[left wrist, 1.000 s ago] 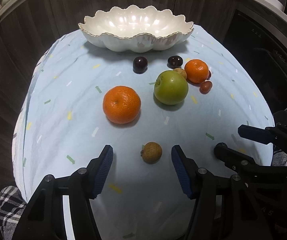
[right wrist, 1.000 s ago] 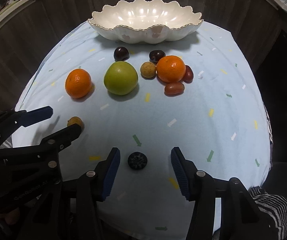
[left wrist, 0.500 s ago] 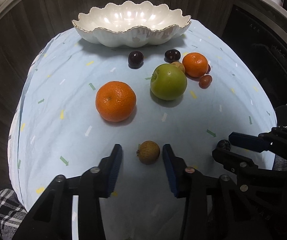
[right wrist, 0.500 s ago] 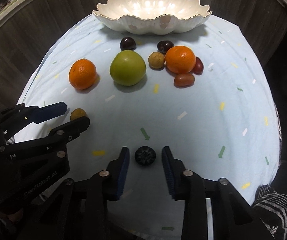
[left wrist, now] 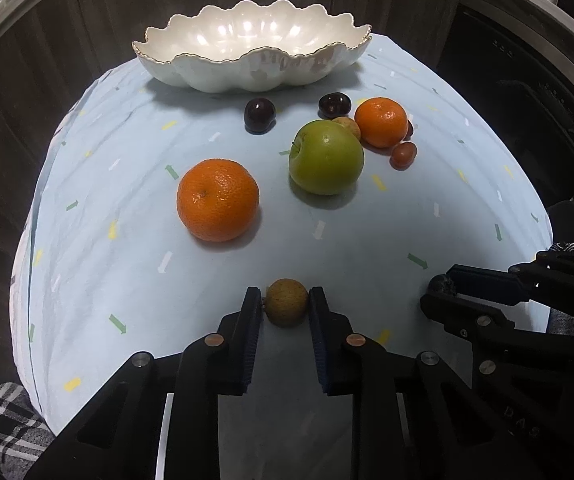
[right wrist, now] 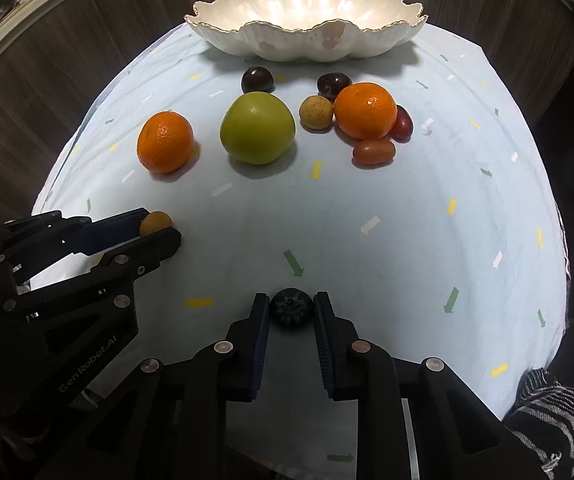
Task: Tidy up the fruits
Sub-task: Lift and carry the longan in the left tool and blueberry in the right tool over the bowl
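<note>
Between right hand-held gripper (right wrist: 291,312) pads, blueberry (right wrist: 291,311), crown camera-facing.

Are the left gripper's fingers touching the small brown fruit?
Touching. The left wrist view shows both fingers of the left gripper pressed against the small brown fruit, no gap either side.

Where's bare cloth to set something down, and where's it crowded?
Free: right side of the cloth, beyond the small red fruits, and the strip between green apple and both claws. Crowded: the cluster before the bowl around the right orange.
</note>
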Motion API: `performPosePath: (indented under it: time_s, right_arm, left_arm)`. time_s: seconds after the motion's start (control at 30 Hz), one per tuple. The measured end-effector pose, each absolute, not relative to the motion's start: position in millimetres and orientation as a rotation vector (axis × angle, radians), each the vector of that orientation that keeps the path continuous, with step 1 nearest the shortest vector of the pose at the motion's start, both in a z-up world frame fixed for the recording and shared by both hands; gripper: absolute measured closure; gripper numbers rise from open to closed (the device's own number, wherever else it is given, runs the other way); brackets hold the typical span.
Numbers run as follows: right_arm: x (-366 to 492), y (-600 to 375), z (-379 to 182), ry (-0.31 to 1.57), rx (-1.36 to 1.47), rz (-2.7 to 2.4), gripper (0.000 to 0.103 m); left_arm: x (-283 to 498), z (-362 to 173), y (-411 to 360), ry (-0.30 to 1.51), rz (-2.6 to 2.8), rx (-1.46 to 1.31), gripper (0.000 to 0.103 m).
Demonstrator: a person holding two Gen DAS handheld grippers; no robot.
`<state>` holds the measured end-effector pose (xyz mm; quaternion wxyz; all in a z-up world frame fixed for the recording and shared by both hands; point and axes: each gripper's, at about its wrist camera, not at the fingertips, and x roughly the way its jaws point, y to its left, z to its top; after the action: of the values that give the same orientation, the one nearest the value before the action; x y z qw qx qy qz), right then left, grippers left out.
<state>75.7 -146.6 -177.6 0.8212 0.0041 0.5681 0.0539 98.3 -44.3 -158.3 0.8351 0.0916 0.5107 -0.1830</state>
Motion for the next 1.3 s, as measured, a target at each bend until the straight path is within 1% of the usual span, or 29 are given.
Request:
performPosePath:
  time_s: [0.43, 1.3]
  right_arm:
    - [75, -149, -168, 1.173, 0.005, 0.114, 0.080]
    - [86, -162, -126, 1.069, 0.035, 0.089, 0.080]
  left_arm:
    - [95, -151, -43, 1.051, -0.377, 0.208, 0.078]
    - [104, -96, -39, 0.952, -0.337, 0.200, 0.078]
